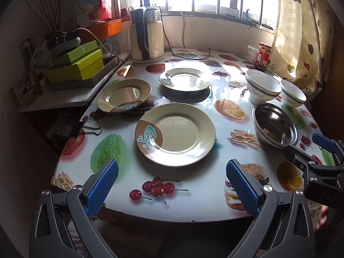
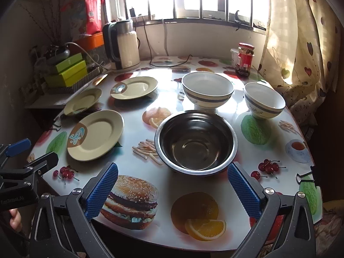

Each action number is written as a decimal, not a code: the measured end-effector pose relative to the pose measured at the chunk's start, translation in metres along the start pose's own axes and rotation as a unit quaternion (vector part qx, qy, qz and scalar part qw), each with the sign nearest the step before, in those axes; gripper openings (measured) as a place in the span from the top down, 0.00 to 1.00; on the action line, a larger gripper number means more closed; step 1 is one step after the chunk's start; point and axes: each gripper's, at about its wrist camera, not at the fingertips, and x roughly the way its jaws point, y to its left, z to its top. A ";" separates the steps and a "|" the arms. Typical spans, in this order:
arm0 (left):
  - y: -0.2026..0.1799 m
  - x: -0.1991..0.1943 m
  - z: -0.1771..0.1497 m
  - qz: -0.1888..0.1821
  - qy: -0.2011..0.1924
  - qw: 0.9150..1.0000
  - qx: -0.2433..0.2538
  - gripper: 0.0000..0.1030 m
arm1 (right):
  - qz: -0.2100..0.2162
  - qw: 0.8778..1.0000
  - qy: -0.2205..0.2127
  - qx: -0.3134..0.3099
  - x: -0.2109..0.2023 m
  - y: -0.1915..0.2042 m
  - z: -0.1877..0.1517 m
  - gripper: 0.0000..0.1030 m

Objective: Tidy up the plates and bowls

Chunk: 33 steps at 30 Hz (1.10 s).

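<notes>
Both the left gripper (image 1: 172, 185) and the right gripper (image 2: 172, 188) are held with tongs spread apart, nothing between them. At 12 o'clock of the left one lies the nearest plate (image 1: 175, 134); at 12 o'clock of the right one stands the steel bowl (image 2: 196, 143). Farther off, two plates (image 1: 124, 95) (image 1: 185, 79) and two white bowls (image 2: 207, 91) (image 2: 264, 101) are seen on the table (image 2: 268, 150).

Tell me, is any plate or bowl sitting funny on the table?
Yes. The left plate by the table's left edge sits tilted, its near rim looking lifted off the cloth. The other two plates and the three bowls sit level, upright and empty. Nothing looks spilled or broken.
</notes>
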 end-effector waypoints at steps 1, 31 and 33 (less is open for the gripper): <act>0.000 0.001 0.000 -0.001 0.000 1.000 -0.001 0.02 | 0.004 1.000 -0.003 0.000 0.000 0.001 0.000 0.00; -0.001 0.014 0.001 0.002 0.008 1.000 0.009 0.02 | 0.002 1.000 0.007 0.006 0.015 0.009 0.005 0.00; 0.001 0.014 0.001 0.002 0.009 1.000 0.006 0.02 | 0.001 1.000 0.007 0.007 0.015 0.009 0.005 0.00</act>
